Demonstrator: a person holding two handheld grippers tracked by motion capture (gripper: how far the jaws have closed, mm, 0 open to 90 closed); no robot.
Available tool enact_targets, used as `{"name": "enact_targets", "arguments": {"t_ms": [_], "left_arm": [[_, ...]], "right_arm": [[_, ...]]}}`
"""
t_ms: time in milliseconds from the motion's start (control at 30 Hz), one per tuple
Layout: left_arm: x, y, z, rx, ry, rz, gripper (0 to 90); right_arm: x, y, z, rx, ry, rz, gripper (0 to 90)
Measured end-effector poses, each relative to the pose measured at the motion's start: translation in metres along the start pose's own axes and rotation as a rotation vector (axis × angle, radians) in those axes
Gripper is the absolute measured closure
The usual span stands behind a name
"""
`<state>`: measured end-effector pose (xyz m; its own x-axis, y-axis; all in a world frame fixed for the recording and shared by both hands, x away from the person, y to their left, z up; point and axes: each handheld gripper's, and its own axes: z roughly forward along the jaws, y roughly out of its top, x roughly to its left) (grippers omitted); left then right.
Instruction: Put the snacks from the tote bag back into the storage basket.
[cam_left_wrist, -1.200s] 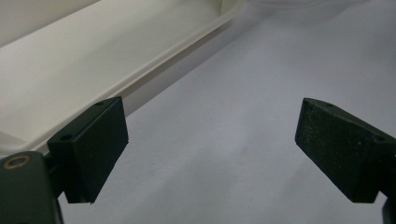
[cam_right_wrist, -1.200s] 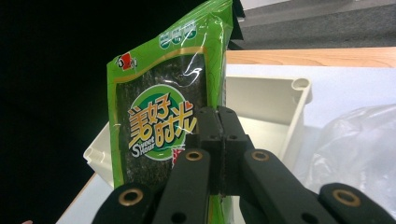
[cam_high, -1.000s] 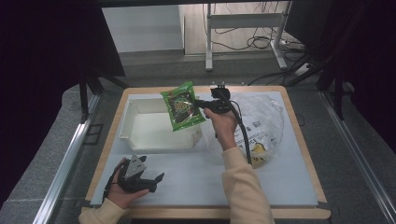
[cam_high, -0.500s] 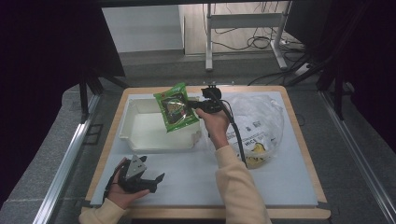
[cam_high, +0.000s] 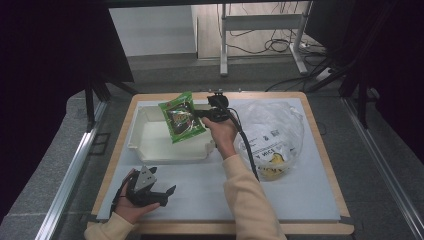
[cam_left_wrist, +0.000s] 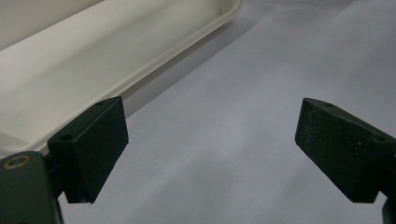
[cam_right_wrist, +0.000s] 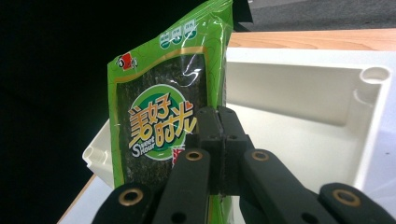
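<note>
A green snack packet (cam_high: 181, 117) (cam_right_wrist: 161, 116) with Chinese lettering hangs in the air above the white bin (cam_high: 150, 142) (cam_right_wrist: 327, 93). My right gripper (cam_high: 199, 114) (cam_right_wrist: 219, 140) is shut on the packet's edge, its jaws pressed together on the foil. The packet sits over the bin's right half, tilted. My left gripper (cam_high: 167, 192) (cam_left_wrist: 212, 149) rests near the table's front left edge, held by a hand, its jaws wide open over bare white table with nothing between them. The bin's rim (cam_left_wrist: 140, 60) runs close past its left jaw.
A clear plastic bag (cam_high: 272, 135) with yellow items inside lies to the right of the bin. The white mat sits on a wood-edged table (cam_high: 320, 145). A black cable (cam_high: 247, 155) trails from the right gripper along the sleeve.
The right gripper has carried the green packet leftward and slightly down, from beside the bag to above the bin. The left gripper has stayed put.
</note>
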<state>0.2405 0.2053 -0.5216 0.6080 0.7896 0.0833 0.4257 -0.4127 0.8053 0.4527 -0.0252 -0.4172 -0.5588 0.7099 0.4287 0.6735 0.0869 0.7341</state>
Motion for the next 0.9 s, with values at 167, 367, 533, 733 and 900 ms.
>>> {"name": "enact_targets", "arguments": {"t_ms": [167, 367, 533, 733, 900], "left_arm": [[0.001, 0.000, -0.001, -0.002, 0.002, -0.003, 9.5], [0.000, 0.000, -0.001, -0.006, 0.003, -0.001, 9.5], [0.000, 0.000, -0.001, -0.003, 0.005, -0.001, 9.5], [0.000, 0.001, -0.001, -0.005, 0.006, -0.002, 9.5], [0.000, 0.001, -0.001, -0.011, 0.006, -0.003, 9.5]], "right_arm": [[0.004, -0.001, 0.008, 0.010, 0.002, 0.003, 90.0], [0.008, -0.005, 0.018, 0.015, 0.002, 0.009, 90.0], [0.011, -0.008, 0.026, 0.025, 0.004, 0.013, 90.0], [0.014, -0.010, 0.034, 0.033, -0.003, 0.016, 90.0], [0.016, -0.012, 0.042, 0.035, -0.006, 0.023, 89.9]]}}
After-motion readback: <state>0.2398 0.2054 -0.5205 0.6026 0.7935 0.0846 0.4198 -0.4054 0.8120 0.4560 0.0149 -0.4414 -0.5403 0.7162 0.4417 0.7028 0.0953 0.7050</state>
